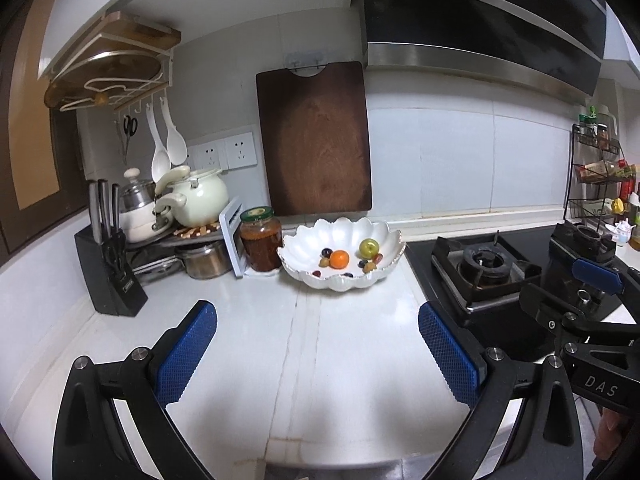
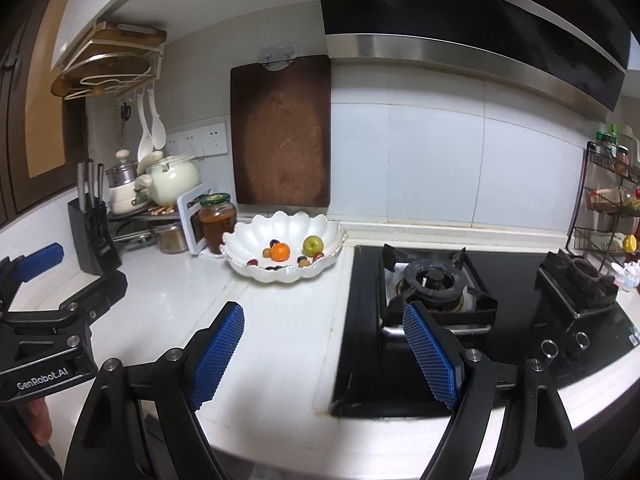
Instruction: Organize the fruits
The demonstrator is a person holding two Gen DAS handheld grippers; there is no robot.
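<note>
Left wrist view shows the left gripper (image 1: 318, 354) with its blue pads spread wide and nothing between them, hanging over bare white counter (image 1: 340, 340). Straight ahead of it, well beyond the fingertips, sits the scalloped white bowl (image 1: 304, 246) holding the fruits: an orange (image 1: 339, 259), a green apple (image 1: 369, 247) and several small dark and pale pieces, probably grapes or dates. In the right wrist view the right gripper (image 2: 324, 350) also stands apart and empty, with the bowl ahead and slightly to its left and the gas hob (image 2: 436, 280) ahead to its right. The orange and apple look firm, light and round, so they would likely roll; a grip across the widest part seems safest. The small pieces look soft and slick, calling for a gentle pinch. The bowl appears ceramic and fragile. Readable writing: "DAS" on the right gripper's body seen from the left, "GenRobot.AI" on the left gripper's body seen from the right.
</note>
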